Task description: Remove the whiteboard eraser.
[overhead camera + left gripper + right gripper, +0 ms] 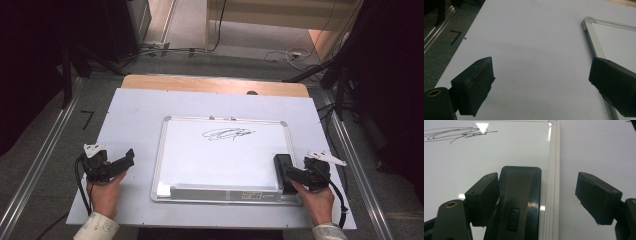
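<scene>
**Right gripper positioned at the eraser, grip not yet made**

The work in hand is picking up the black eraser [520,205], presumably to wipe the scribble [227,133] off the whiteboard [220,160]. The eraser lies on the board's right side, just inside the frame near the lower right corner, with its long axis running up the board.

The right gripper [536,200] straddles the eraser with its jaws wide apart. The left jaw sits against or just beside the eraser's left flank; the right jaw stands well clear, out over the frame and the white sheet [135,107]. Nothing is clamped.

The left gripper [541,85] hovers over the white sheet to the left of the board, jaws apart and empty.

Next move, as judged: shift the right gripper so the eraser is centred between the jaws, then close on its two long sides. The raised frame edge beside the eraser is the main obstruction; the right jaw must drop inside it, not on it.

The scribble sits near the top centre of the board, well apart from the eraser. The marker tray along the lower edge lies close to the gripper's wrist.
</scene>
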The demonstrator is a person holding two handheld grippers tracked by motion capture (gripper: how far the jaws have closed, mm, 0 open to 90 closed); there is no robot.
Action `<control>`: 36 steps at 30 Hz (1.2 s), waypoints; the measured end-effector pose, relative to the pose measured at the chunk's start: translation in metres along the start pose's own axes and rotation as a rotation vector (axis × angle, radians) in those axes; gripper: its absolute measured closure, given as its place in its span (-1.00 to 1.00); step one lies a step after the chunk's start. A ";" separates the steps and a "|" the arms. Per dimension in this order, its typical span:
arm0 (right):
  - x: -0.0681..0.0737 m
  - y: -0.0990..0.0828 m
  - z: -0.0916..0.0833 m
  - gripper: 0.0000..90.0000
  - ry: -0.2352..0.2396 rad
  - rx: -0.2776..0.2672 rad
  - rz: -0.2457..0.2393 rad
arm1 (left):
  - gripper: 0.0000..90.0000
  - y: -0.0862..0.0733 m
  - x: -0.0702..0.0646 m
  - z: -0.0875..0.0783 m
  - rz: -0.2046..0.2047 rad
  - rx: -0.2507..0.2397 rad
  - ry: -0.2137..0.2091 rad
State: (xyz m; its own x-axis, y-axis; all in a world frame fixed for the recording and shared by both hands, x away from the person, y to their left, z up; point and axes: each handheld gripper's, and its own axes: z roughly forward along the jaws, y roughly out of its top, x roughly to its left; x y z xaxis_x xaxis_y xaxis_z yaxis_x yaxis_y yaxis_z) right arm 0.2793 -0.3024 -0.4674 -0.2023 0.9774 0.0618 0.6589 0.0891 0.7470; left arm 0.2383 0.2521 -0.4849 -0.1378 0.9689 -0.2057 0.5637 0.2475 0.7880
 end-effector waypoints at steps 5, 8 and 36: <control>0.005 0.000 0.003 -0.58 -0.002 0.009 -0.014 | -0.86 0.000 0.000 0.000 -0.003 -0.001 -0.001; 0.006 0.000 0.004 -0.58 -0.004 0.014 -0.018 | -0.86 0.000 0.000 0.000 -0.001 0.000 -0.002; 0.026 -0.003 0.025 -0.28 -0.039 0.056 -0.073 | -0.86 0.000 0.000 0.000 -0.002 -0.002 0.000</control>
State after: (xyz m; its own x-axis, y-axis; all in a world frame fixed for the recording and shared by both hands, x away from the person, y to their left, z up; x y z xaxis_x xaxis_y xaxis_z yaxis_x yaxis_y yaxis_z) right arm 0.2904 -0.2727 -0.4844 -0.2238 0.9745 -0.0179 0.6832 0.1700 0.7102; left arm 0.2383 0.2518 -0.4847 -0.1387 0.9684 -0.2072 0.5617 0.2492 0.7889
